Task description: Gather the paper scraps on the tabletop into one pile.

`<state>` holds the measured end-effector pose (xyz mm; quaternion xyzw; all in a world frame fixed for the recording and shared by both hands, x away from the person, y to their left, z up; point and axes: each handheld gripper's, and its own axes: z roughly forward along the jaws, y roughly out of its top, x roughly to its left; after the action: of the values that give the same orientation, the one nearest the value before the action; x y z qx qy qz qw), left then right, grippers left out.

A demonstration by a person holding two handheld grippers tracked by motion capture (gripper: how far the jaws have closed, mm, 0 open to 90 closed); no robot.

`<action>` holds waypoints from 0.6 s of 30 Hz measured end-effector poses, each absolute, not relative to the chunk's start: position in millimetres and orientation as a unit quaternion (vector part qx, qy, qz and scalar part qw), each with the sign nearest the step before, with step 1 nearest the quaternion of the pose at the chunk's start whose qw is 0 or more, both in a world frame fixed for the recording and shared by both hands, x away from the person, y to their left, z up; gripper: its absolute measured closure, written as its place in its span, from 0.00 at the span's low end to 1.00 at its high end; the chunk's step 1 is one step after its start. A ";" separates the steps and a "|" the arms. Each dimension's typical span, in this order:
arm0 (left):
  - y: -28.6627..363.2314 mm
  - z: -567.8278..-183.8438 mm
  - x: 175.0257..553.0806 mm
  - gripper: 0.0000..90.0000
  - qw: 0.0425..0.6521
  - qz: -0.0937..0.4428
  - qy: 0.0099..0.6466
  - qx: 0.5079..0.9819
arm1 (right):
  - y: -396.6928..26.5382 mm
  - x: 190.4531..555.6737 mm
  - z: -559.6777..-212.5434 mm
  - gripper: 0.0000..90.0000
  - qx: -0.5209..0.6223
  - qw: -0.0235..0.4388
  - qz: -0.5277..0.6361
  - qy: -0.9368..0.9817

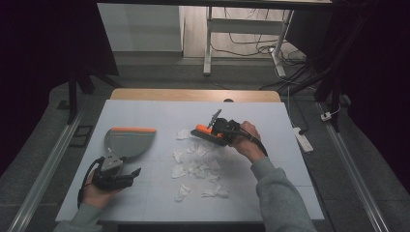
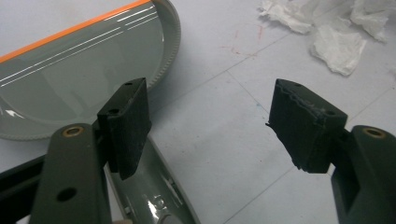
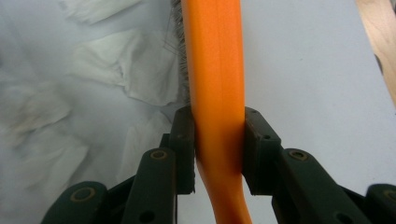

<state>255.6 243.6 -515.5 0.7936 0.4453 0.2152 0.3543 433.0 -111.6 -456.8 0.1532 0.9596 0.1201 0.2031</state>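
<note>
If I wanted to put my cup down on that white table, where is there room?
The far left corner beyond the grey dustpan is bare, and so is the right edge past the hand with the orange brush. The middle is crowded with scattered paper scraps.

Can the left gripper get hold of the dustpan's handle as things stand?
Probably yes: the left gripper is open right over the dustpan handle, one pad beside it, nothing between.

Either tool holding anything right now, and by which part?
Right tool clamps the orange brush by its handle. Left tool is open, holding nothing, its jaws around the dustpan handle.
</note>
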 end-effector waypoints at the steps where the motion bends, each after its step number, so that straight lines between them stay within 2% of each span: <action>1: 243.4 -515.3 255.5 0.33 0.355 0.215 0.445 0.794 | -112.5 428.9 -456.7 0.77 0.151 0.200 0.121 0.961; 9: 244.7 -515.3 256.0 0.33 0.357 0.213 0.448 0.792 | -120.4 405.5 -452.3 0.77 0.132 0.180 0.156 0.962; 18: 244.2 -515.3 256.3 0.34 0.356 0.214 0.449 0.791 | -119.3 430.6 -437.5 0.76 0.181 0.210 0.207 0.938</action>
<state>256.3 244.2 -515.3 0.7911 0.4494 0.2137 0.3557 430.6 -119.3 -437.5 0.1812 0.9382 0.2070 0.2102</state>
